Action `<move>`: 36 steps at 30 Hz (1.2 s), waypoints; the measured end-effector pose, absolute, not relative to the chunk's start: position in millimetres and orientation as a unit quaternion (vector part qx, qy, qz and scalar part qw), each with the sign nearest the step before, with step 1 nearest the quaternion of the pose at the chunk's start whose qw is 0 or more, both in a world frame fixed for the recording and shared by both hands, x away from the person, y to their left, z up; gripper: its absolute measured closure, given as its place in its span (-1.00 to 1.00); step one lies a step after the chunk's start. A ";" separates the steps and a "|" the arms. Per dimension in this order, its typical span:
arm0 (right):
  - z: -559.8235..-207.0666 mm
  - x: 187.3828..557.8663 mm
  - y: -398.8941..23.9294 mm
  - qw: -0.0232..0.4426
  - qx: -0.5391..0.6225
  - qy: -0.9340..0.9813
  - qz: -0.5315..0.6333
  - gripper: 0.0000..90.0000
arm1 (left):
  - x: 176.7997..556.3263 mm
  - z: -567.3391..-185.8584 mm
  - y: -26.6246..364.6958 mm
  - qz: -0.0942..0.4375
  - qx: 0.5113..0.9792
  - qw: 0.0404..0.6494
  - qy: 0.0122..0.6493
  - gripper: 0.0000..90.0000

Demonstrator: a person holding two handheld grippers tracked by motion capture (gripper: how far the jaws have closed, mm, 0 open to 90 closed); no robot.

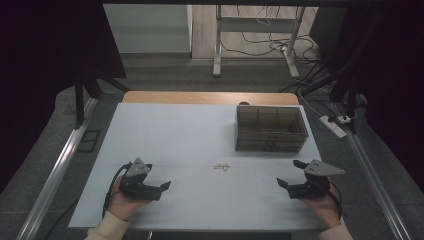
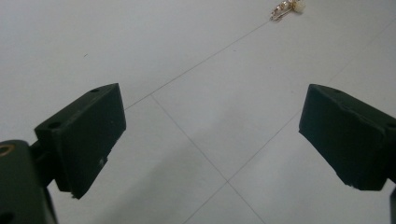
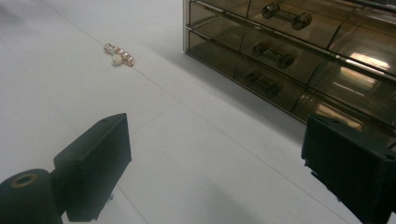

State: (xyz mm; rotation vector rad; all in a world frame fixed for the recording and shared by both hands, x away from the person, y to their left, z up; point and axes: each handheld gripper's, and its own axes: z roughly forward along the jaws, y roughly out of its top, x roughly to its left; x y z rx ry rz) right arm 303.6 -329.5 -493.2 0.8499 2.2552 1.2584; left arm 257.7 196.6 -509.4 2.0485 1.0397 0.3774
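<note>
A small gold clip with pale beads [image 1: 221, 167] lies on the white table [image 1: 190, 135], midway between my two grippers. The left gripper view catches that beaded clip [image 2: 286, 8] at its top edge; in the right gripper view the beaded clip [image 3: 119, 55] lies far left of the jaws. A smoky see-through drawer box [image 1: 270, 128] stands at the back right, its drawers [image 3: 280, 53] shut. My left gripper [image 1: 155, 186] rests low on the table, open and empty. At the right, my right gripper [image 1: 292, 176] stands open too, with nothing between its jaws.
The table's wooden strip [image 1: 210, 97] runs along the far edge. Metal rails [image 1: 60, 165] flank the table on both sides. A power strip [image 1: 334, 126] and cables lie on the floor at the right, beyond a desk frame [image 1: 257, 35].
</note>
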 end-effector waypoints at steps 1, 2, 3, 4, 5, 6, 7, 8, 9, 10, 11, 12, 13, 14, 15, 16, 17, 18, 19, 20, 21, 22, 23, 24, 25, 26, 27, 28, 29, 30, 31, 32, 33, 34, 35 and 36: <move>-493.2 303.6 -329.5 0.210 0.306 0.811 0.453 -0.82 | 257.7 -509.4 196.6 0.149 0.808 0.396 0.410 -0.85; -493.6 304.1 -329.6 0.209 0.306 0.812 0.452 -0.83 | 257.9 -509.6 196.2 0.149 0.808 0.395 0.410 -0.85; -494.0 304.4 -329.6 0.209 0.307 0.812 0.450 -0.83 | 258.2 -509.7 195.9 0.148 0.809 0.395 0.410 -0.85; -494.4 304.8 -329.7 0.208 0.308 0.812 0.451 -0.83 | 258.2 -509.7 195.8 0.148 0.809 0.395 0.410 -0.85; -494.6 305.0 -330.1 0.207 0.309 0.811 0.451 -0.82 | 258.1 -509.8 195.9 0.148 0.809 0.395 0.410 -0.85; -494.4 304.8 -330.3 0.208 0.310 0.811 0.451 -0.82 | 257.8 -509.9 196.0 0.148 0.808 0.396 0.410 -0.85; -494.3 304.5 -330.4 0.208 0.311 0.810 0.451 -0.82 | 257.3 -509.7 196.2 0.148 0.809 0.395 0.410 -0.85; -493.9 304.1 -330.7 0.209 0.312 0.810 0.451 -0.82 | 257.1 -509.6 196.3 0.149 0.809 0.396 0.410 -0.85; -493.7 303.9 -330.9 0.209 0.312 0.810 0.451 -0.82 | 257.1 -509.6 196.3 0.149 0.809 0.396 0.410 -0.85; -493.7 303.8 -331.0 0.209 0.312 0.810 0.451 -0.82 | 256.5 -509.4 196.2 0.149 0.808 0.397 0.409 -0.85; -493.7 303.8 -331.0 0.209 0.312 0.810 0.451 -0.82 | 256.5 -509.4 196.2 0.149 0.808 0.397 0.409 -0.85; -494.4 304.3 -330.8 0.208 0.313 0.810 0.450 -0.82 | 256.5 -509.5 196.1 0.149 0.809 0.396 0.408 -0.85; -494.4 304.3 -330.8 0.208 0.313 0.810 0.450 -0.82 | 256.7 -509.7 196.2 0.148 0.809 0.396 0.408 -0.85; -494.9 304.7 -330.6 0.207 0.314 0.811 0.449 -0.82 | 257.1 -510.1 196.3 0.147 0.810 0.395 0.408 -0.85; -495.8 305.5 -330.5 0.205 0.314 0.813 0.446 -0.82 | 257.7 -510.6 196.4 0.146 0.809 0.396 0.410 -0.85; -496.0 305.8 -330.5 0.205 0.314 0.813 0.446 -0.82 | 257.7 -510.6 196.4 0.146 0.809 0.396 0.410 -0.85; -496.1 306.1 -330.6 0.205 0.314 0.813 0.446 -0.82 | 258.0 -510.9 196.4 0.145 0.808 0.396 0.410 -0.85; -496.1 306.1 -330.6 0.205 0.315 0.813 0.445 -0.82 | 258.1 -511.0 196.4 0.144 0.808 0.397 0.410 -0.85; -496.2 306.1 -330.7 0.206 0.316 0.813 0.444 -0.82 | 258.1 -510.9 196.3 0.144 0.808 0.396 0.410 -0.85; -496.2 306.0 -330.7 0.207 0.317 0.812 0.445 -0.82 | 257.8 -510.7 196.2 0.145 0.809 0.396 0.410 -0.85; -496.0 305.8 -330.7 0.207 0.317 0.812 0.445 -0.82 | 257.2 -510.1 195.9 0.146 0.809 0.396 0.408 -0.85; -496.0 305.8 -330.7 0.207 0.317 0.812 0.445 -0.82 | 257.2 -510.1 195.9 0.146 0.809 0.396 0.408 -0.85; -495.5 305.1 -330.5 0.209 0.317 0.812 0.444 -0.82 | 256.8 -509.8 195.5 0.145 0.809 0.398 0.407 -0.85; -495.5 305.1 -330.5 0.209 0.317 0.812 0.444 -0.82 | 256.8 -509.8 195.5 0.145 0.809 0.398 0.407 -0.85; -495.4 304.8 -330.1 0.210 0.316 0.812 0.444 -0.82 | 256.8 -509.9 195.3 0.146 0.810 0.398 0.406 -0.85; -495.5 304.8 -329.8 0.212 0.316 0.811 0.444 -0.82 | 256.8 -510.0 195.2 0.146 0.810 0.398 0.407 -0.85; -495.6 304.9 -329.8 0.211 0.317 0.812 0.443 -0.82 | 257.1 -510.2 195.3 0.145 0.810 0.397 0.407 -0.85; -495.7 305.1 -329.8 0.210 0.317 0.811 0.443 -0.82 | 257.4 -510.4 195.4 0.145 0.810 0.397 0.407 -0.85; -495.7 305.1 -329.8 0.210 0.317 0.811 0.443 -0.82 | 257.7 -510.5 195.5 0.145 0.810 0.397 0.407 -0.85; -496.0 305.6 -329.8 0.209 0.318 0.812 0.443 -0.82 | 258.2 -510.6 195.6 0.145 0.809 0.397 0.408 -0.85; -496.0 305.6 -329.8 0.209 0.318 0.812 0.443 -0.82 | 258.7 -510.5 195.5 0.145 0.809 0.398 0.408 -0.85; -496.1 305.6 -329.6 0.210 0.318 0.812 0.443 -0.82 | 259.2 -510.5 195.3 0.145 0.809 0.398 0.407 -0.85; -496.0 305.5 -329.1 0.209 0.319 0.810 0.445 -0.82 | 259.7 -510.5 194.8 0.144 0.809 0.399 0.407 -0.85; -496.0 305.5 -329.1 0.209 0.319 0.810 0.445 -0.82 | 260.1 -510.4 194.1 0.142 0.810 0.399 0.406 -0.85; -495.9 305.3 -328.7 0.209 0.320 0.810 0.446 -0.82 | 260.2 -510.1 193.3 0.143 0.810 0.399 0.405 -0.85; -495.6 305.0 -328.3 0.209 0.320 0.809 0.447 -0.82 | 260.1 -509.7 192.8 0.144 0.811 0.399 0.404 -0.85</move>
